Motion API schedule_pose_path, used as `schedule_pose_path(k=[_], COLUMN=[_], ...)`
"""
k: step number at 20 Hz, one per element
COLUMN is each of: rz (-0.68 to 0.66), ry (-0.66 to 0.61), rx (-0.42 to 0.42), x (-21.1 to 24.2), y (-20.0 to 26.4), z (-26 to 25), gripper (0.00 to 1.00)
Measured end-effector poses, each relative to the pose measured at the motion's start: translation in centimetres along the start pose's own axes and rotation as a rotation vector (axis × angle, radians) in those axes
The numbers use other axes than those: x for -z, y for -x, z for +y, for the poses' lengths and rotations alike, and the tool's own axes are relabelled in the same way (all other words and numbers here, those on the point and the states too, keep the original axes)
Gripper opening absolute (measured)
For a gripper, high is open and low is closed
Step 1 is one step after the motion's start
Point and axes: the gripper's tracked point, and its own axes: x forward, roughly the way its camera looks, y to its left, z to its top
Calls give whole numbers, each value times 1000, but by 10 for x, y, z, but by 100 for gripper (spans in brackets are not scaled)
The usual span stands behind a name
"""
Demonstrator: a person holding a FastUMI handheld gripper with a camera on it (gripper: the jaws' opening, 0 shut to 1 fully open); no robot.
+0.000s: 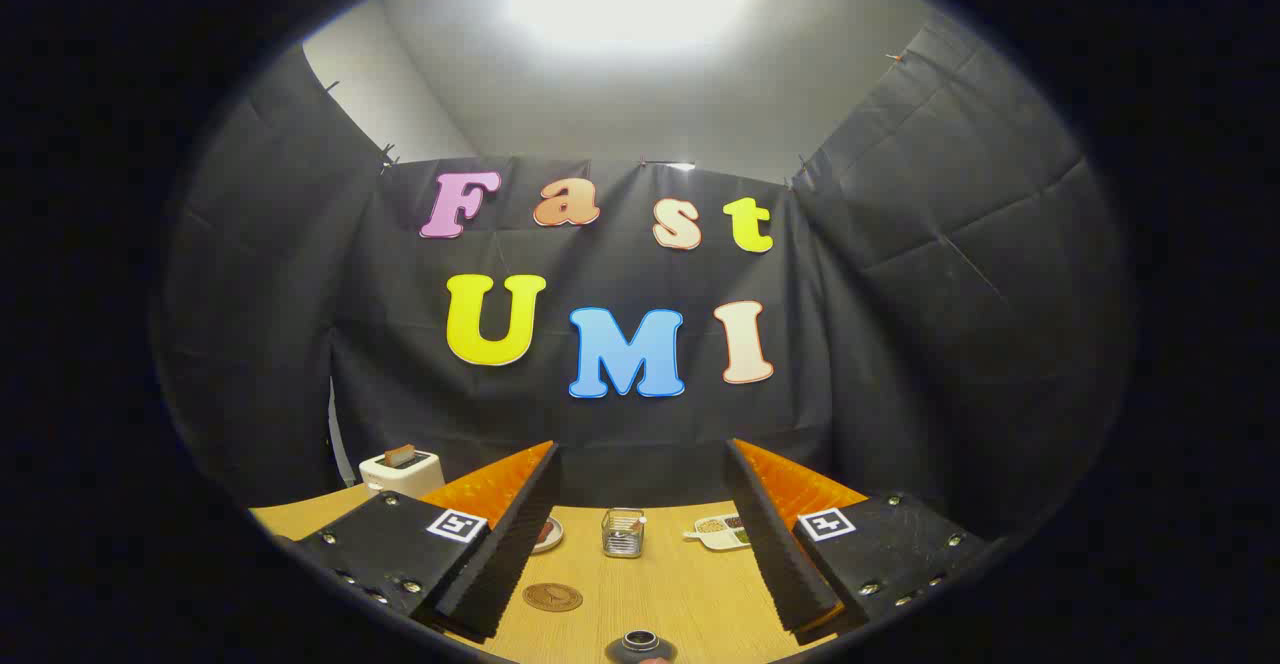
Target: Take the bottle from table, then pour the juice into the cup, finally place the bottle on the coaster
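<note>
My gripper (642, 449) is held above the wooden table (690, 594), its fingers (500, 529) spread wide apart and open, with nothing between them. Low down between the fingers, close to their base, I see the dark round top of the bottle (640, 642); the rest of it is hidden. A small clear glass cup (623, 532) stands further ahead on the table, midway between the fingers. The round brown coaster (552, 597) lies flat beside the left finger, nearer than the cup and to the left of the bottle.
A small plate (548, 534) peeks out from behind the left finger. A white dish with snacks (722, 532) sits by the right finger. A white toaster (402, 469) stands at the table's far left corner. Black cloth walls close in the table.
</note>
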Motion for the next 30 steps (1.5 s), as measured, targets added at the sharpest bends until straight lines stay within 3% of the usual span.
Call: schedule_pose_path(k=[19,30], rz=[-29,27], ry=[-44,-26], rx=[-19,-110], x=[8,50], y=[8,5], z=[-10,-3], gripper=[98,98])
